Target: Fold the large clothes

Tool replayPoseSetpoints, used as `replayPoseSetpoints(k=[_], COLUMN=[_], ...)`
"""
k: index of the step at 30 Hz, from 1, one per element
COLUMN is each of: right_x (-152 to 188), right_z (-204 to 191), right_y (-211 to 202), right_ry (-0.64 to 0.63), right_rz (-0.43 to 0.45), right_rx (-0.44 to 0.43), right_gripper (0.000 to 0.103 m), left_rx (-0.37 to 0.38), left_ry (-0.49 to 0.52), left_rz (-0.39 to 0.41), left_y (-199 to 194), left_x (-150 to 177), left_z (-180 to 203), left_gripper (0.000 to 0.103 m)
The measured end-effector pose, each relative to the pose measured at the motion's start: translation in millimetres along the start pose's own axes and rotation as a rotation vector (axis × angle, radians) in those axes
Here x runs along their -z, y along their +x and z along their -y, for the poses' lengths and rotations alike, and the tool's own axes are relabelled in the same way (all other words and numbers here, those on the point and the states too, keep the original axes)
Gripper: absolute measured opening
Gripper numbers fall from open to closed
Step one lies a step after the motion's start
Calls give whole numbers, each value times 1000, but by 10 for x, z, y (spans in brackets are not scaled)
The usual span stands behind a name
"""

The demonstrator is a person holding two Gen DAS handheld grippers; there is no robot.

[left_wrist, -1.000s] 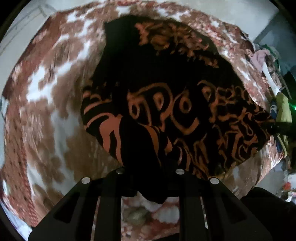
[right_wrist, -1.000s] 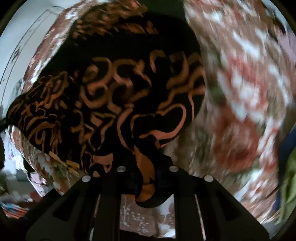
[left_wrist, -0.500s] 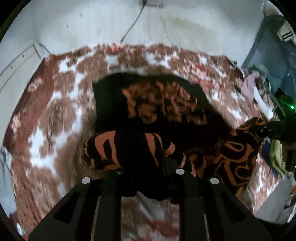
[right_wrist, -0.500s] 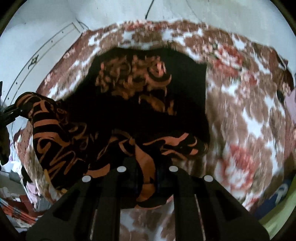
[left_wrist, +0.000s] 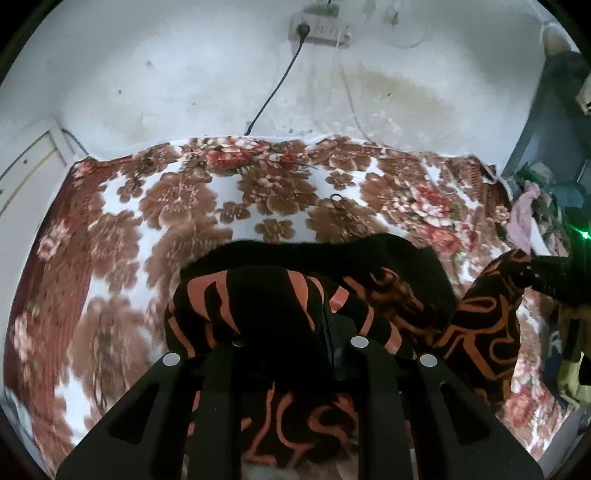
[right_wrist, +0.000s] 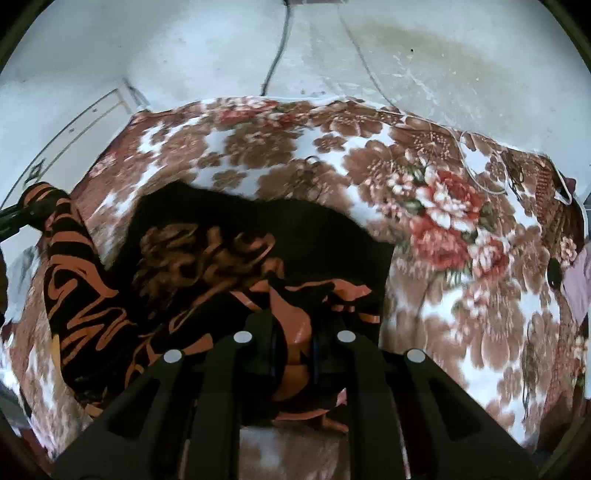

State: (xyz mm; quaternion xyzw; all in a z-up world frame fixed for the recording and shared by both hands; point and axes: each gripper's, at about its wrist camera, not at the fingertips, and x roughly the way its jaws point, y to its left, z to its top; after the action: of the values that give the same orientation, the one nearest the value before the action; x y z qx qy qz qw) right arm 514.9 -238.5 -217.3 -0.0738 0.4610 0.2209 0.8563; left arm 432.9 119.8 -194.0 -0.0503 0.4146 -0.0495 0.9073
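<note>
Evidently both grippers had hold of the same black-and-orange garment [left_wrist: 388,291], one at each end of an edge, so the cloth could be carried as a straight line for a fold. In the left wrist view the left gripper [left_wrist: 295,332] sat at lower centre of the frame, its fingers closed down on a bunched striped part of the fabric, which hid the tips. The right gripper [left_wrist: 546,273] showed at the right edge of that frame, with a patterned corner hanging from it. In the right wrist view the right gripper's fingers [right_wrist: 325,325] were pinched on an orange fold at lower centre, and the left gripper [right_wrist: 22,214] appeared at the left edge, cloth trailing down from it.

The rest of the garment lay across the middle of the floral blanket [right_wrist: 443,206] on the bed, its far black edge flat and the near part lifted. Holding two corners apart most likely kept the edge taut, so that the raised half would land squarely over the flat half. A power strip [left_wrist: 317,27] with a cable hung on the wall at the top of the frame.
</note>
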Motion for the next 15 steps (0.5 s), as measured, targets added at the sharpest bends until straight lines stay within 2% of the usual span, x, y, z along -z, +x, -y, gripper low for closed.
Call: replayPoseSetpoints(k=[6,10,12,15], right_x=[-522,-649,-676,-703], right_z=[275,369,531,700], right_y=[986,1512,1812,2022], right_ry=[6,-31,-1,42], right_rz=[-80,-139,-207,-253], right_rx=[16,55,30,-23], right_gripper=[13,13,14,17], left_rx=[0,-4,-6,15], left_ry=[-59,-102,-153,-206], left_rz=[-114,-196,-248,-310], left_y=[1031,1586,1848,2133], left_x=[-456,-536,-513,-469], left_z=[-350,-610,-776,-944], left_gripper=[18,19,20,27])
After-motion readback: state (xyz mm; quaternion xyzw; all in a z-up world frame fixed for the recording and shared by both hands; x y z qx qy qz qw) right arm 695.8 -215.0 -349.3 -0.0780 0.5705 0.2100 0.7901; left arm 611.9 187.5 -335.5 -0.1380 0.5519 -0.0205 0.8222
